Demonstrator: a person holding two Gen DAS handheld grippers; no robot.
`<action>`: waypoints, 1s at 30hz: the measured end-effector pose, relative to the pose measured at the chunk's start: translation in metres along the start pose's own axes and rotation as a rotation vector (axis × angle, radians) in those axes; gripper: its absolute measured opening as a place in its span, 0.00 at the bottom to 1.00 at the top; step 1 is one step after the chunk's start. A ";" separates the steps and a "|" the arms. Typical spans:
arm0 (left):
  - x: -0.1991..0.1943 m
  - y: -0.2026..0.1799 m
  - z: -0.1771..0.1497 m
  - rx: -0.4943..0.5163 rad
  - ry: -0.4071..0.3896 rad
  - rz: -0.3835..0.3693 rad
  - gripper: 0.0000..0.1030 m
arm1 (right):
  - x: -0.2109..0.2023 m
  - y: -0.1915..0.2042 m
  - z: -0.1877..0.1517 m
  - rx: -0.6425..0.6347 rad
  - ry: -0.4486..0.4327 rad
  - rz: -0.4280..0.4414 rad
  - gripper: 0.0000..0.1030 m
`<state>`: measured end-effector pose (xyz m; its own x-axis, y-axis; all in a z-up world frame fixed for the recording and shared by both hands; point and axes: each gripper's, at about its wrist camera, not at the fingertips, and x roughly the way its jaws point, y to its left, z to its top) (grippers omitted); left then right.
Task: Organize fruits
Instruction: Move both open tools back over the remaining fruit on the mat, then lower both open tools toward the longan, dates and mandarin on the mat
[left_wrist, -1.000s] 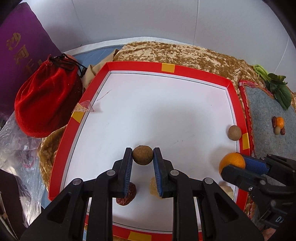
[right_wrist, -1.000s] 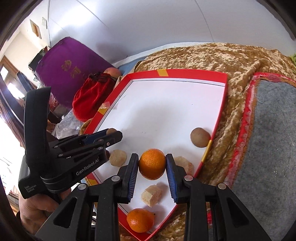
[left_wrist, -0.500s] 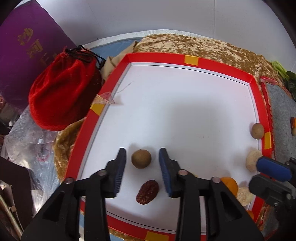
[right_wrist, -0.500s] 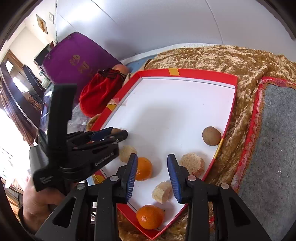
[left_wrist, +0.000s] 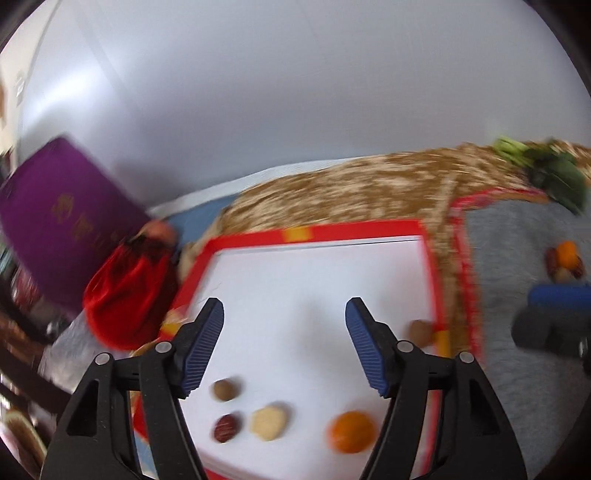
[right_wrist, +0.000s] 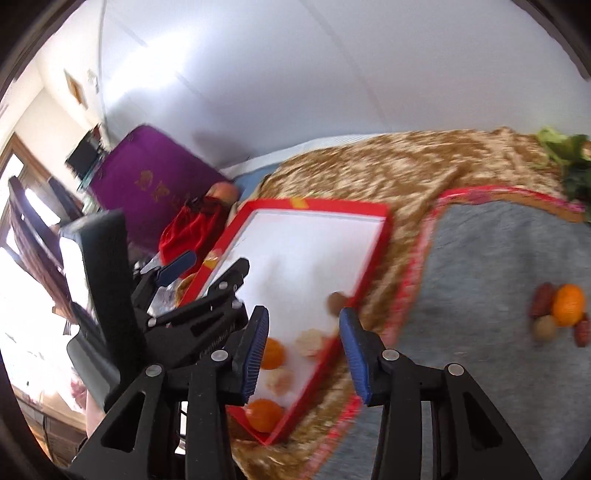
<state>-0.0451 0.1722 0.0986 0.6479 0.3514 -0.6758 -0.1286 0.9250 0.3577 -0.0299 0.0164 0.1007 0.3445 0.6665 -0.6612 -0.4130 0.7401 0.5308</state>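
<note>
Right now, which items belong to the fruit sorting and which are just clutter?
Job: red-rimmed white tray; orange tangerine; dark red date; round brown longan; fruit cluster on grey felt mat.
Clutter: red velvet pouch; purple box; leafy greens.

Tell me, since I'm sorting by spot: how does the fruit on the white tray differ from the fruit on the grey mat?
Fruit on the white tray lies spread apart: a brown ball, a dark red piece, a pale lump, an orange. Fruit on the grey mat huddles in one touching cluster. Both include an orange.
</note>
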 end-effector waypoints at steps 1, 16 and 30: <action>-0.003 -0.014 0.002 0.036 -0.011 -0.024 0.66 | -0.010 -0.015 0.001 0.024 -0.007 -0.021 0.42; -0.017 -0.150 0.019 0.231 0.015 -0.365 0.66 | -0.105 -0.161 -0.004 0.353 -0.085 -0.174 0.42; -0.015 -0.174 0.009 0.292 0.041 -0.389 0.66 | -0.090 -0.182 -0.013 0.447 -0.011 -0.199 0.42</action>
<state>-0.0260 0.0046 0.0520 0.5750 -0.0012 -0.8182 0.3369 0.9116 0.2355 0.0035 -0.1795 0.0565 0.3896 0.5075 -0.7685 0.0635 0.8177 0.5721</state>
